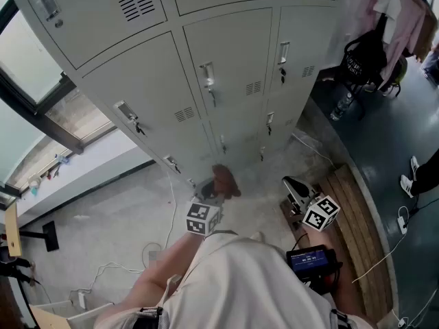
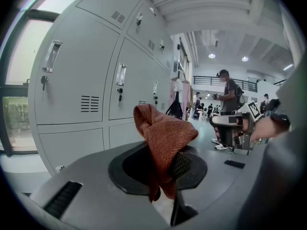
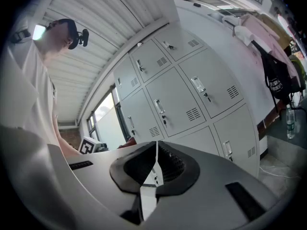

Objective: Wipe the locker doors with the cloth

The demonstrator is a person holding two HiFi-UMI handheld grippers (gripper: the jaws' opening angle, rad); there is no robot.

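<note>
- Left gripper [image 1: 217, 192] [image 2: 165, 170]: jaws clamped on the cloth [image 1: 226, 181] [image 2: 162, 135].
- The red-brown cloth bunches up above and past the jaw tips, with a bit hanging below them.
- Lockers [image 1: 226, 74] [image 2: 81, 80] stand ahead and left of the left gripper. In its view the cloth is clear of the doors.
- Right gripper [image 1: 295, 192] [image 3: 155, 169]: jaws together, nothing between them.
- It is just right of the left gripper, with the lockers [image 3: 192, 95] ahead of it.
- Bench [image 1: 351, 214] sits right of the right gripper.
- Bag [image 1: 363, 57] and bottle [image 1: 341, 106] are farther ahead on the right.
</note>
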